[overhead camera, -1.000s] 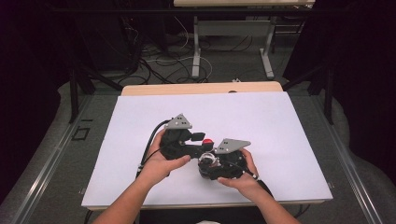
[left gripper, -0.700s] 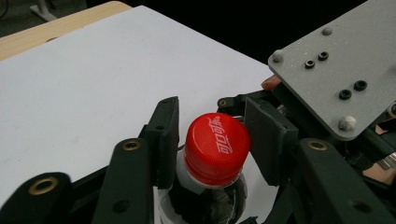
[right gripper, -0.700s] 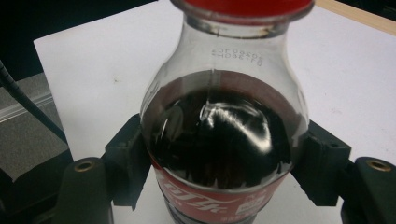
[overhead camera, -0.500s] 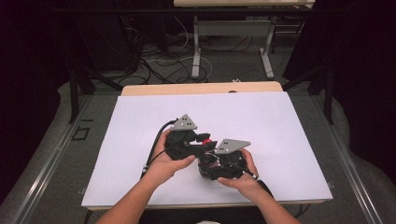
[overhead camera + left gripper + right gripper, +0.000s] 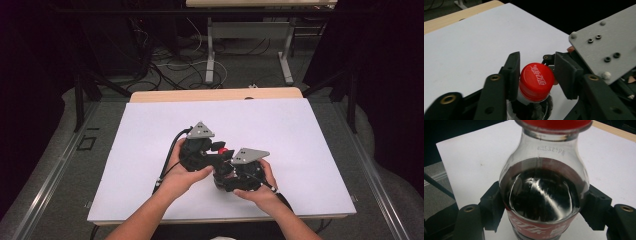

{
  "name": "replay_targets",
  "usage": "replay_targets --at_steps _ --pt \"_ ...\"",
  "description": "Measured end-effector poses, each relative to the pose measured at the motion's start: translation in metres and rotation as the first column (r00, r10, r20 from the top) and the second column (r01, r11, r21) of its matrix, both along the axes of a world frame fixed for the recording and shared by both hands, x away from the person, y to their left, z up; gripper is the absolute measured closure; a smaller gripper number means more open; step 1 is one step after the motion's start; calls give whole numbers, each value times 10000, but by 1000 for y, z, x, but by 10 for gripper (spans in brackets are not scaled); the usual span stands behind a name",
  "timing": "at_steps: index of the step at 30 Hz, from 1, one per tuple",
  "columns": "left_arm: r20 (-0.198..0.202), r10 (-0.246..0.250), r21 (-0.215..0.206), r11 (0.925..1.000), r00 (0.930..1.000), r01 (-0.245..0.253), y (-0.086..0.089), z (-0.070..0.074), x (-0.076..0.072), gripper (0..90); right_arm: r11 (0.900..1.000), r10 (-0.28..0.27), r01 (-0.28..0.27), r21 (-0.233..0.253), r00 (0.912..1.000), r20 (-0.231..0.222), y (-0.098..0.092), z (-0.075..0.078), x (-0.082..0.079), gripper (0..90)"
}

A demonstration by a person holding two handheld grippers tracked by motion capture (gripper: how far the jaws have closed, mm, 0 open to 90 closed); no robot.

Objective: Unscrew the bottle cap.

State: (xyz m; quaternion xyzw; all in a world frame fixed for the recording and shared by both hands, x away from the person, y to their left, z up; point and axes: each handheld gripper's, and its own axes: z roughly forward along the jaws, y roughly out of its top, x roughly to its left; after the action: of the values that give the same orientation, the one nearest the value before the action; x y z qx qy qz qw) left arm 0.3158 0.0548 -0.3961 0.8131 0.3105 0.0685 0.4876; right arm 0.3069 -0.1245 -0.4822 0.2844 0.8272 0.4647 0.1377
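A cola bottle point(image 5: 544, 172) with dark drink, a red label and a red cap point(image 5: 536, 80) is held low over the white table. My right gripper point(image 5: 544, 205) is shut on the bottle's body, one jaw pressing each side just above the label. My left gripper point(image 5: 537, 60) is closed around the cap, its pads point(image 5: 512, 72) against the cap's sides. In the high view the left gripper point(image 5: 216, 150) and the right gripper point(image 5: 227, 175) are close together near the table's front, with the cap point(image 5: 223, 150) between them.
The white table top point(image 5: 280, 135) stretches wide on all sides of the hands, with a wooden strip point(image 5: 165, 95) along its far edge. The right gripper's grey plate point(image 5: 604, 45) stands close beside the left jaws. Cables and table legs lie on the floor beyond.
The left gripper has moved right toward the right gripper and its jaws now sit around the red cap. The right gripper and bottle have stayed in place.
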Motion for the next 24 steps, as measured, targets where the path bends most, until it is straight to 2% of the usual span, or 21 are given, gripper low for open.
replay_targets --at_steps 2,6,8,10,14,16,18,20,21,24 --pt "114 -206 25 9998 9997 205 4 2 -1 503 10000 -66 66 -5 10000 12 0 0 0 296" --pt "274 -276 98 9996 9992 273 9 3 -1 485 10000 -30 30 12 10000 -10 0 0 0 296" --pt "173 -332 142 9994 9993 329 12 1 -1 484 10000 66 -66 11 10000 -26 0 0 0 296" --pt "255 -379 258 9990 9990 372 14 0 1 485 10000 56 -56 -2 10000 -24 0 1 0 296" --pt "66 -487 109 9988 9988 486 16 -3 3 481 10000 54 -54 -12 10000 10 1 1 0 296" --pt "211 -662 168 9977 9976 659 16 -3 4 492 9999 140 -140 -31 9999 -54 1 0 -1 296" --pt "83 -876 124 9961 9961 875 16 -3 4 541 9999 161 -161 -10 9999 -34 1 0 -1 296" --pt "111 -951 72 9954 9954 950 14 -3 5 549 9998 189 -189 -28 9998 0 1 1 -1 296" --pt "330 -1235 161 9923 9918 1230 14 -3 5 584 9998 192 -192 4 9998 -9 2 0 -1 296" --pt "525 -1446 300 9892 9881 1432 13 -3 5 597 9992 390 -390 -125 9992 -17 1 1 -1 296"
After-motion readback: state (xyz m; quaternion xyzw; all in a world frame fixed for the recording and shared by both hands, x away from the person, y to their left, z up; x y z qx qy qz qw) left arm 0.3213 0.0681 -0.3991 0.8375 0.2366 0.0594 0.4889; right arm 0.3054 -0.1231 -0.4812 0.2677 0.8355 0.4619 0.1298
